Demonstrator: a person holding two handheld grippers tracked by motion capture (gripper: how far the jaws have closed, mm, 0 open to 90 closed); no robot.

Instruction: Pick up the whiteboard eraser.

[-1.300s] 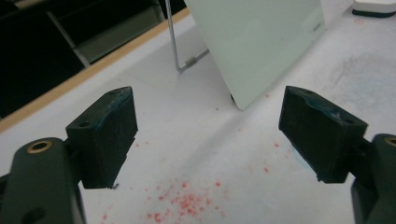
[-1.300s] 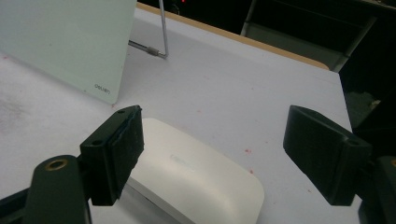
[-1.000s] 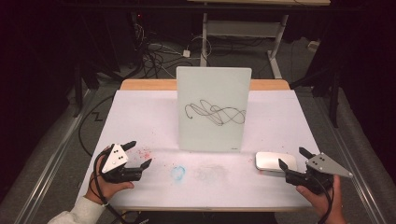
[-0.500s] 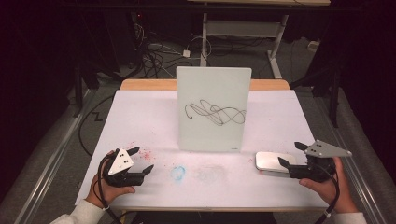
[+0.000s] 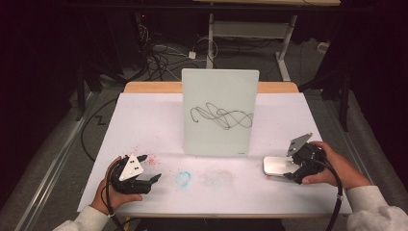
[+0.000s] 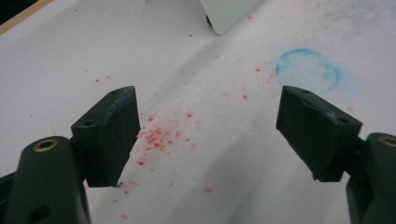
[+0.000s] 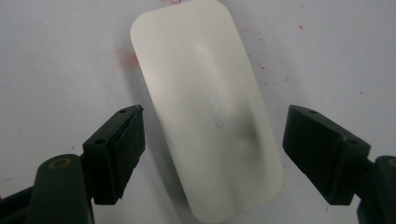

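Right of the upright board point(image 5: 219, 111), my right tongs point(image 7: 212, 154), just closing, straddle the white eraser point(image 7: 205, 102) ungripped; left tongs point(image 6: 208, 135) gape empty.

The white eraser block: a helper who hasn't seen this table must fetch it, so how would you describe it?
Start at the upright whiteboard with the black scribble, standing mid-table. Look to its lower right corner, near the table's right edge: the white eraser block lies flat there, between the open jaws of the right claw. It is a smooth, rounded rectangle, unlike the flat blue and red smudges nearby.
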